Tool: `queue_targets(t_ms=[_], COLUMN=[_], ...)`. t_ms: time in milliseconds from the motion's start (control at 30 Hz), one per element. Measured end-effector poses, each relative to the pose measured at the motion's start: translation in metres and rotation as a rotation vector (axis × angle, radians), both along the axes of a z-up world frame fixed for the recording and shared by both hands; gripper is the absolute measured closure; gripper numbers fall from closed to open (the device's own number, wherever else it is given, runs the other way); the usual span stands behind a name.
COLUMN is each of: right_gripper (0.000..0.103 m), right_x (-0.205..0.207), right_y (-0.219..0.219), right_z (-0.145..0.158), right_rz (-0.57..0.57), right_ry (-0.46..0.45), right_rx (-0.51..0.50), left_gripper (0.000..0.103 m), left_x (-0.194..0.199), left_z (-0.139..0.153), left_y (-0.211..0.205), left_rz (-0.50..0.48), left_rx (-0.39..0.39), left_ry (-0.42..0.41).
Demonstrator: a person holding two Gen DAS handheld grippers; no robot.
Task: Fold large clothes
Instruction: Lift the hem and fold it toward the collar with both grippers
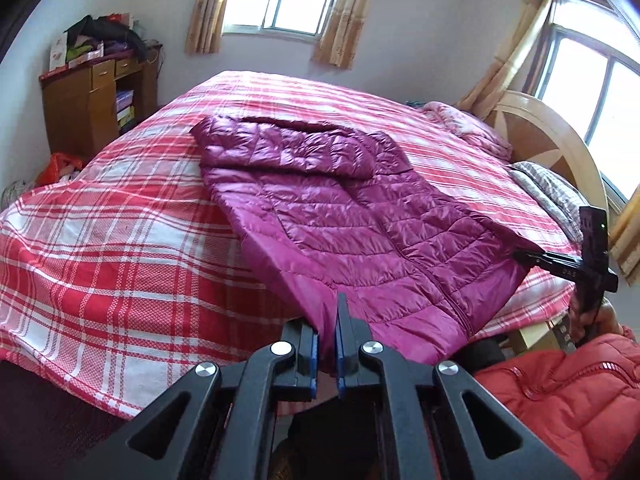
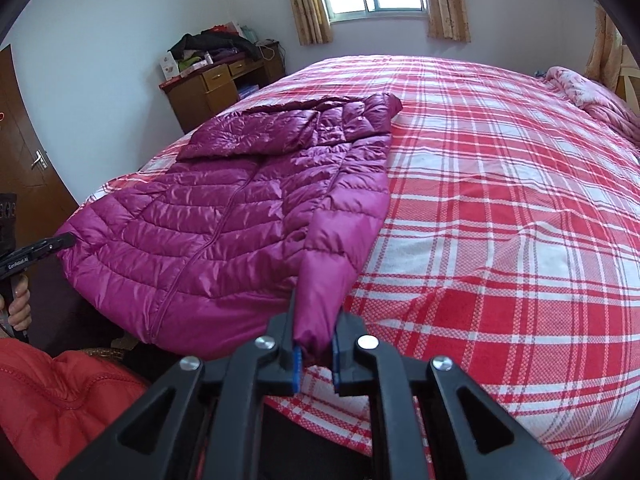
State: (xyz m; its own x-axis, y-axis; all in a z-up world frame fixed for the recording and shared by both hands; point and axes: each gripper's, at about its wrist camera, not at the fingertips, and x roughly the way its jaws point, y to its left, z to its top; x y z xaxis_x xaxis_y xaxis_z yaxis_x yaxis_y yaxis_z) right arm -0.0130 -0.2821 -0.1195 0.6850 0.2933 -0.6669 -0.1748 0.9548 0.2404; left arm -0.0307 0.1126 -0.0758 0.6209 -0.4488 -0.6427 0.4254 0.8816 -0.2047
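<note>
Quilted jacket (image 2: 224,216) is glossy synthetic cloth; bedspread (image 2: 500,200) matt, coarse woven check; grippers matt black plastic with blue pads (image 1: 314,354); desk (image 1: 84,112) varnished wood.

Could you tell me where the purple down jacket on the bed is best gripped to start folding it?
Grip the purple down jacket at its near end, coming from the foot-side bed edge: the hem and a sleeve cuff overhang there, thin enough to pinch. The left gripper already clamps the hem; the right gripper clamps the sleeve cuff.
</note>
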Motion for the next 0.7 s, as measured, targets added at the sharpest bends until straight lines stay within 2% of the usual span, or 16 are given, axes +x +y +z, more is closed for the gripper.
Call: queue_targets(t_ms=[233,367,533,700], right_gripper=[0.09,0.09,0.09,0.09], right_x=[-0.03,-0.039,-0.008,0.054], right_y=[-0.01,-0.019,-0.035,-0.049], right_z=[0.013,0.024,0.05,0.075], right_rz=[0.012,0.014,0.014,0.006], right_ry=[-0.008,-0.03,-0.062,-0.105], right_rx=[0.058,0.098,0.178,0.215], left_gripper=[0.098,0.098,0.098,0.098], left_x=[-0.029,-0.028,0.012,0.078], left_z=[0.015,0.027,0.05,0.06], left_y=[-0.003,0.005,0.011,0.017], left_rz=[-0.049,-0.037,0.055,0.174], left_rx=[-0.002,-0.059,-0.103,-0.157], left_ry=[-0.039,-0.042,-0.044,-0.009])
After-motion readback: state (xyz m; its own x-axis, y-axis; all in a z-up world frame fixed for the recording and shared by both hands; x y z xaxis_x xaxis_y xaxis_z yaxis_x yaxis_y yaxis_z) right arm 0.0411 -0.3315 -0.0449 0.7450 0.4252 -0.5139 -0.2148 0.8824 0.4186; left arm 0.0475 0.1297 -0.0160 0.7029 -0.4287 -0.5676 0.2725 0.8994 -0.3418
